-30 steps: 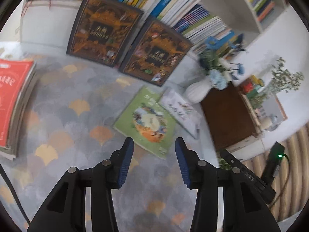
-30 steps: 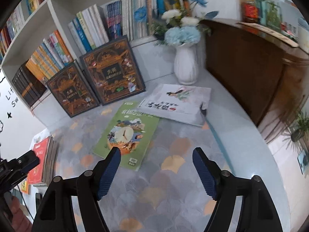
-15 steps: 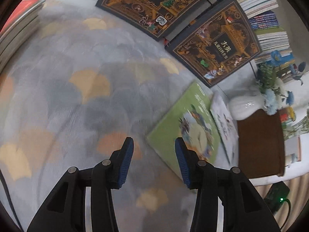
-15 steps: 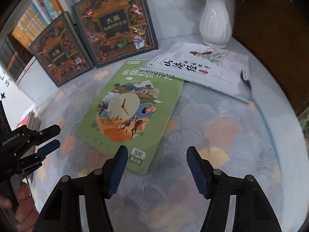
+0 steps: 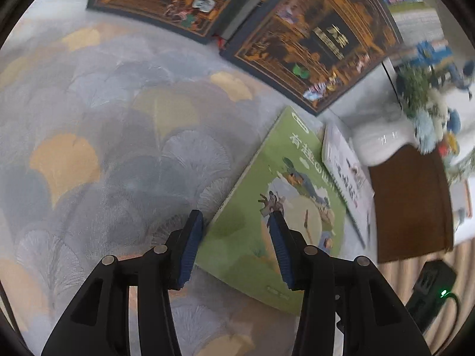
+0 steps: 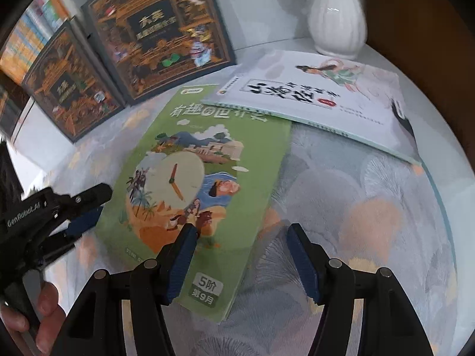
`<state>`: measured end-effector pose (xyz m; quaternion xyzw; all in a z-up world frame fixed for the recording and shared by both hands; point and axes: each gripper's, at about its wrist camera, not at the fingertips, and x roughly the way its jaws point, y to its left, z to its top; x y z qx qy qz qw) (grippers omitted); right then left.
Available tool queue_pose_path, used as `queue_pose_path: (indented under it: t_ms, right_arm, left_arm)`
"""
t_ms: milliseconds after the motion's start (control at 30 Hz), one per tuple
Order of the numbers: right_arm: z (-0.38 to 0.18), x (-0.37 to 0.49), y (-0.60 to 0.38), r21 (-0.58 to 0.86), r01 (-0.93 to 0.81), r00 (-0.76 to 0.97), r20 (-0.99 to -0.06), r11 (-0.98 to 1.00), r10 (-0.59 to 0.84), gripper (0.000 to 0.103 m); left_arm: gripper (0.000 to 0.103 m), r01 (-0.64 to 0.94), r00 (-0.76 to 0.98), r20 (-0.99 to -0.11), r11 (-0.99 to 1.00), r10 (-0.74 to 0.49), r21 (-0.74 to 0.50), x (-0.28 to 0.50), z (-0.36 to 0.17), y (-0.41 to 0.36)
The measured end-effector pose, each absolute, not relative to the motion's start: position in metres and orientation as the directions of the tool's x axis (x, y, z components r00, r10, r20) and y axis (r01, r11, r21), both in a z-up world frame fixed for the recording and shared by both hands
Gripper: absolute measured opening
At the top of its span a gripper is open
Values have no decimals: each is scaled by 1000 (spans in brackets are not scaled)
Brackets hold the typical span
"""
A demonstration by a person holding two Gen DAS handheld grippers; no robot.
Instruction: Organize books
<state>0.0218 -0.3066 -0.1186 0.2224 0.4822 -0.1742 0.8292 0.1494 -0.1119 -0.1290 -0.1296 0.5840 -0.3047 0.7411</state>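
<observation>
A green picture book [image 6: 202, 178] lies flat on the patterned rug, and a white book [image 6: 320, 95] overlaps its top right corner. My right gripper [image 6: 240, 237] hangs open low over the green book's lower right edge, one finger over the cover, the other over the rug. In the left wrist view my left gripper [image 5: 236, 228] stands open astride the left edge of the green book [image 5: 267, 207]. The left gripper [image 6: 99, 204] also shows in the right wrist view, beside that edge. Neither gripper's pads press on the book.
Two dark ornate books [image 6: 160, 29] [image 6: 68, 89] lean against a bookshelf behind. A white vase [image 6: 335, 14] stands by a brown cabinet [image 5: 412, 201] on the right. A black device with a green light [image 5: 430, 290] sits on the floor. A person's hand [image 6: 44, 311] holds the left gripper.
Both grippers have come down close to the green book, which now fills much more of each view. The right gripper's jaws have narrowed; the left's have kept their width.
</observation>
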Motion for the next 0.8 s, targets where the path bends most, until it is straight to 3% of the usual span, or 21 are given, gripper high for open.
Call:
queue_pose_path:
  t_ms: [100, 233, 800]
  right_arm:
    - [-119, 26, -293, 168, 419, 456, -889, 892, -47, 71]
    - [-119, 12, -281, 141, 352, 443, -896, 925, -32, 71]
    - [-118, -118, -194, 198, 160, 328, -935, 967, 137, 70]
  left_arm:
    - [42, 356, 126, -794, 775, -594, -523, 134, -122, -114]
    - [42, 441, 128, -838, 787, -531, -432, 105, -116, -110]
    - [42, 351, -55, -832, 769, -553, -534, -41, -121, 8]
